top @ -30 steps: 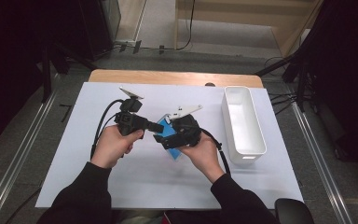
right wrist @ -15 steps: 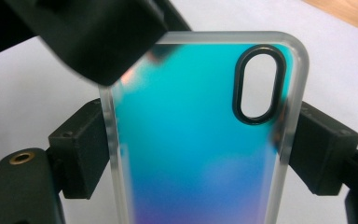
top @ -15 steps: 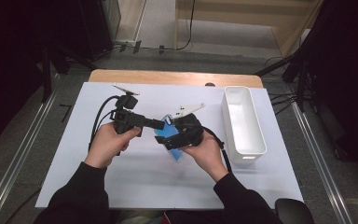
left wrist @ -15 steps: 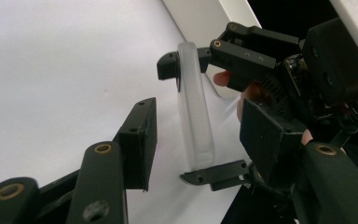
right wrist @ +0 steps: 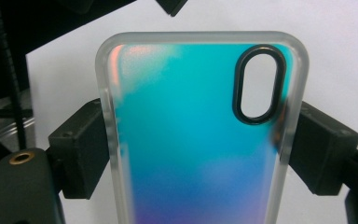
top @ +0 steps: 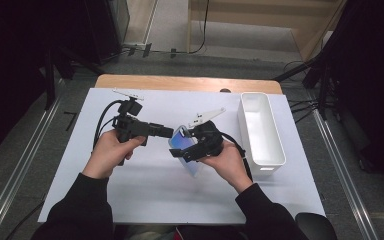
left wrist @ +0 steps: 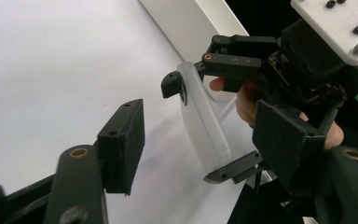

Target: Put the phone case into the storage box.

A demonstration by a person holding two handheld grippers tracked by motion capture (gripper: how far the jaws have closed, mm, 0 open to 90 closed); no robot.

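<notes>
- Overall, room is dark, with grey floor, black stands at both sides and cables trailing on the floor behind the table.
- Table [top: 190,83]: wooden top, mostly covered by a white sheet [top: 145,190] that runs to the near edge.
- Bin [top: 260,130]: white, oblong, lying on the sheet at the right, long side running front to back, nothing seen inside.
- Person: two dark sleeves enter from the bottom of the high view; each hand grips a black tool above the middle of the sheet.
- Left hand [top: 111,150] holds the left gripper [top: 166,132] pointing right, toward the case. Jaws stand apart with nothing between them; the tip lies just beside the case's top edge, contact cannot be told.
- Right hand [top: 227,161] holds the right gripper [top: 182,152] pointing left. Jaws are clamped on the two long edges of the case.
- Case [right wrist: 196,135]: phone case, frosted rim, blue-teal iridescent back, black oval camera cut-out near one top corner; held above the sheet, between the hands, left of the bin.
</notes>
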